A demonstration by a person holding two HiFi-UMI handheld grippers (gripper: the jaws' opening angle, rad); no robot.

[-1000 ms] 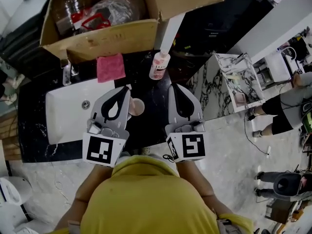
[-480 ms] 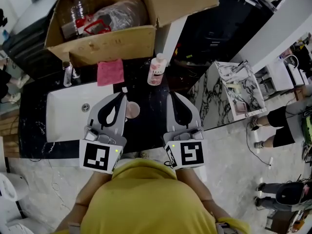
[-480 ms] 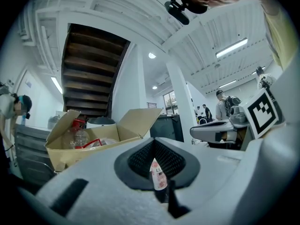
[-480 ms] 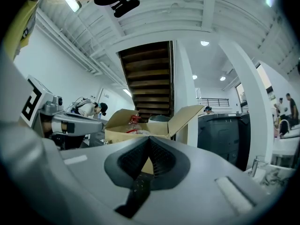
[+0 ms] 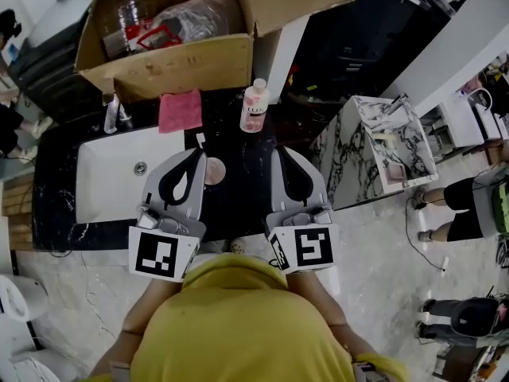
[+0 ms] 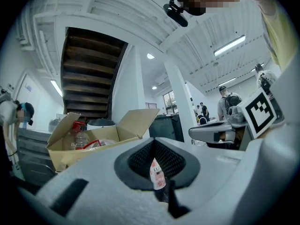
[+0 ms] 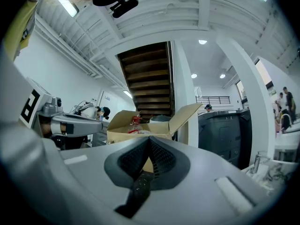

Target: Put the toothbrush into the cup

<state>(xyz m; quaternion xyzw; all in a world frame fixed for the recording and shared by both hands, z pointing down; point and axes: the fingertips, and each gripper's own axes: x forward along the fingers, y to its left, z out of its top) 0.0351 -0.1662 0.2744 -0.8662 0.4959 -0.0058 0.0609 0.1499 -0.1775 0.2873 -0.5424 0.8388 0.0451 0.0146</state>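
A pink cup [image 5: 213, 171] stands on the black counter [image 5: 238, 197], close against the right side of my left gripper [image 5: 199, 153]. At that gripper's tip shows a small white piece [image 5: 200, 139]; I cannot tell whether it is the toothbrush. My left gripper [image 6: 152, 142] is held level with its jaws together, and only the bottle [image 6: 157, 172] shows through their opening. To the right my right gripper [image 5: 280, 151] hangs level over the counter. In its own view the right gripper [image 7: 149, 138] is shut with nothing between the jaws.
A white sink [image 5: 103, 181] with a faucet [image 5: 115, 114] lies left of the grippers. Behind them are a pink cloth [image 5: 180, 110], a pink-labelled bottle [image 5: 254, 108] and an open cardboard box [image 5: 167, 62] holding bottles. A marble-topped cabinet [image 5: 374, 150] stands to the right.
Both grippers have drifted a little over the counter together with the view. Their jaws look the same and the cup stays beside the left gripper.
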